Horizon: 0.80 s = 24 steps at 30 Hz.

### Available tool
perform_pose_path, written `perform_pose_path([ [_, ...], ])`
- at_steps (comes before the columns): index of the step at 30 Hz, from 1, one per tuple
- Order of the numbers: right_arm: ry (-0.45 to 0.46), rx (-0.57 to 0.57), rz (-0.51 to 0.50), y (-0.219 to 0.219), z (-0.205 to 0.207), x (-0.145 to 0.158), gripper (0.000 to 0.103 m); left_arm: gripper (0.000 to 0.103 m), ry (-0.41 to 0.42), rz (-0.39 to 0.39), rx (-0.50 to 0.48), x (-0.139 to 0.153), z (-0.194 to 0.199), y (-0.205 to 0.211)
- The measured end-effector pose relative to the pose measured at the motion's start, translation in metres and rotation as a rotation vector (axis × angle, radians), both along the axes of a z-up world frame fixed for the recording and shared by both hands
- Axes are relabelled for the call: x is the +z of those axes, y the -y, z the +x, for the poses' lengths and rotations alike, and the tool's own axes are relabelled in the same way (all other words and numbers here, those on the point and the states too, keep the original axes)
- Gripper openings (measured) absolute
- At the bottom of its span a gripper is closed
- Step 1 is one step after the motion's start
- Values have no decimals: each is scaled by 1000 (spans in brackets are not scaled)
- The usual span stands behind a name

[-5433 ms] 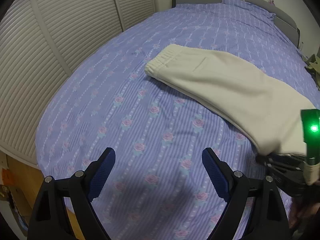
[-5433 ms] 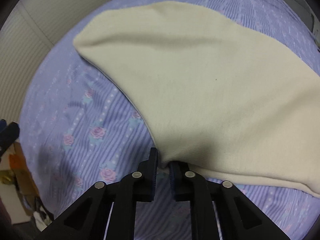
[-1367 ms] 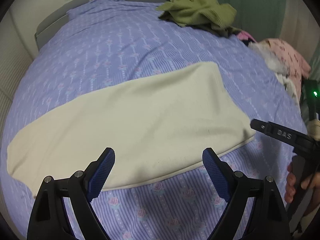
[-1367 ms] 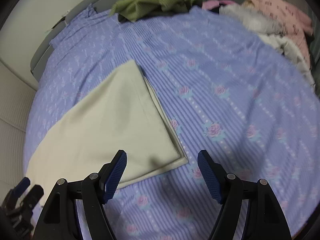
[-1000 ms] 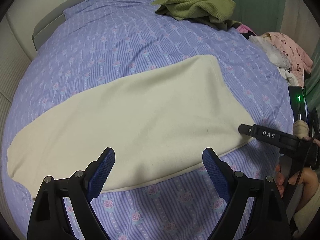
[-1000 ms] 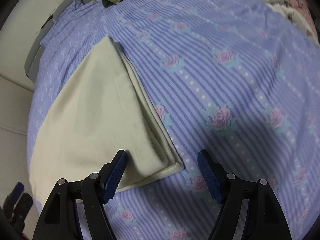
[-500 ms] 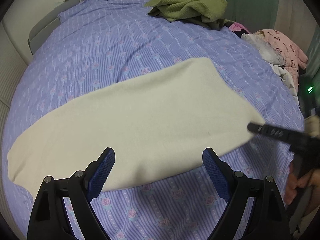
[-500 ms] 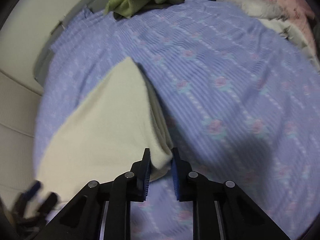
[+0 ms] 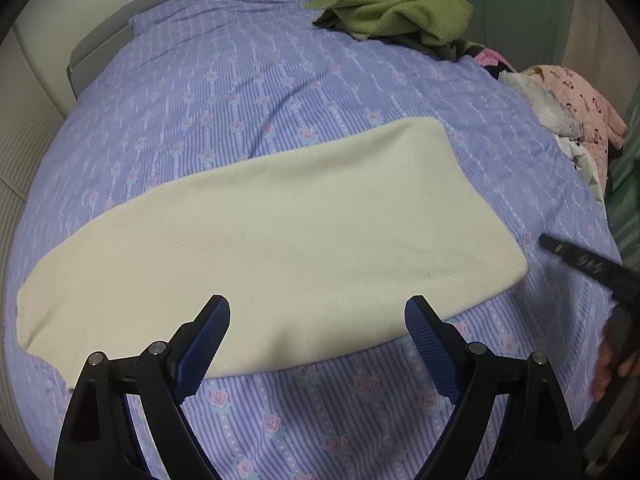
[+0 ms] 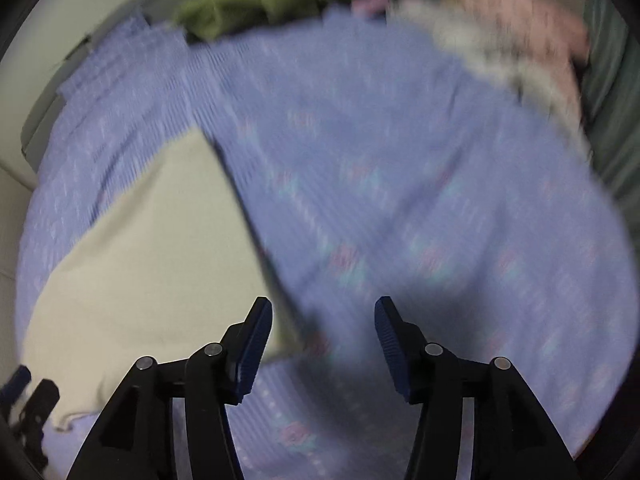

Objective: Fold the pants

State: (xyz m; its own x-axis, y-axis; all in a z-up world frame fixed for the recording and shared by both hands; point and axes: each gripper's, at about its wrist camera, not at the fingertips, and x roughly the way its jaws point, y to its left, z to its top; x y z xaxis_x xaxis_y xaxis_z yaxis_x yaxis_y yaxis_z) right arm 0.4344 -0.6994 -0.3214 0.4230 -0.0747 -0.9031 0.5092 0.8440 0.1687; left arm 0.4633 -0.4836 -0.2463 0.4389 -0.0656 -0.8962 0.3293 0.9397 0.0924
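One cream pants [image 9: 272, 232], two hand-held grippers, one bed [image 9: 280, 80].
Your left hand-held gripper [image 9: 316, 344] gapes wide, empty; your right hand-held gripper [image 10: 324, 340], jaws just reopening, grips nothing beside the pants' edge.

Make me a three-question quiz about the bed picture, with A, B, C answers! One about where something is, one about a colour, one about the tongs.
1. Where is the green sweater?
A. far end of the bed
B. on the pants
C. on the floor

2. What colour are the pants?
A. red
B. cream
C. black

3. The left tongs are:
A. squeezing the pants
B. shut, empty
C. open, empty

Answers:
A, the green sweater lies heaped near the headboard.
B, the pants are cream on the purple bedsheet.
C, the left tongs gape with nothing pinched.
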Motion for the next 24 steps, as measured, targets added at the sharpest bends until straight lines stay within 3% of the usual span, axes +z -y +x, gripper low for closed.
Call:
perform_pose_path([
  [3,85,127,-78,-5,22,26,63,90,22,-11,6,1,5,-3],
  [9,212,329,-39,-13,102,40,63,90,55,4,25,-2,37,-5],
  [14,164,391,-6,-23,170,17,61,90,65,-31,48,-4,93,-10],
  [18,106,391,47,-21,186,-10,57,90,47,-44,79,-4,125,-20],
  [24,88,347,113,-11,196,-32,52,90,56,-25,73,-7,131,-25],
])
